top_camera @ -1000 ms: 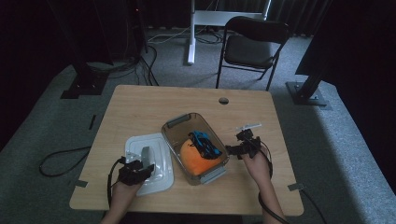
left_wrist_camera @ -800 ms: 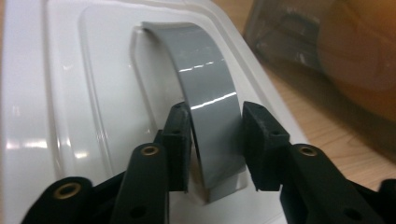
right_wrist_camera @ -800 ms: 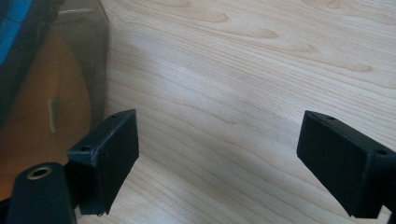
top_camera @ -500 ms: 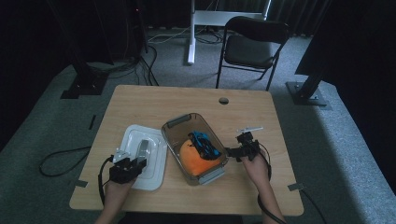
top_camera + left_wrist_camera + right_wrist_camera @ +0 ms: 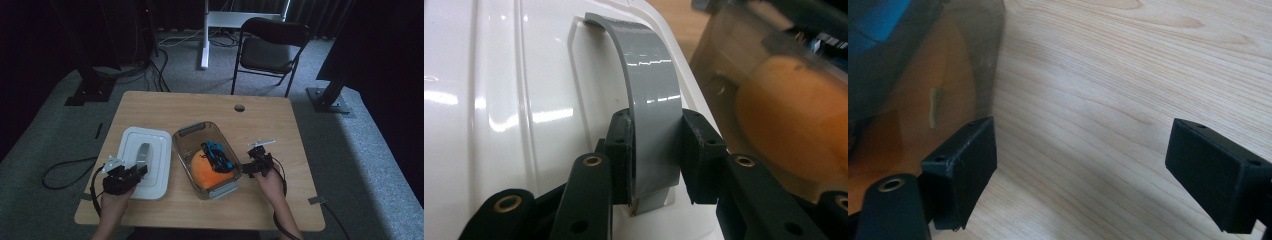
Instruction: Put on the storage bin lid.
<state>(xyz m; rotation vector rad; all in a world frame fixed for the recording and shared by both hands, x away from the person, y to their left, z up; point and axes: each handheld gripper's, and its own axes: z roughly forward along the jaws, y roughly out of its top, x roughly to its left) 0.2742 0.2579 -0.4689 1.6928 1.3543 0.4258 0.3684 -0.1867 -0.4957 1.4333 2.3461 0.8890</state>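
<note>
A white lid (image 5: 131,145) with a grey strap handle (image 5: 143,155) sits left of a clear container (image 5: 189,131). My left gripper (image 5: 134,171) is shut on that handle. Its jaws have just been closing, and in the left gripper view the pads (image 5: 620,145) press both sides of the grey handle (image 5: 649,90) above the white lid (image 5: 499,100). The container holds an orange round thing (image 5: 202,162) and a blue and black item (image 5: 216,154). My right gripper (image 5: 248,167) stands open beside the container's right wall (image 5: 923,90), with only bare wood between its fingers (image 5: 960,167).
The wooden table (image 5: 280,125) has free room on its far half and right side, with a small round hole (image 5: 239,107) near the far edge. A black chair (image 5: 272,47) and stand legs are on the carpet beyond.
My left gripper has moved left and a little up, and the white lid has come with it, away from the container. The right gripper has stayed put.
</note>
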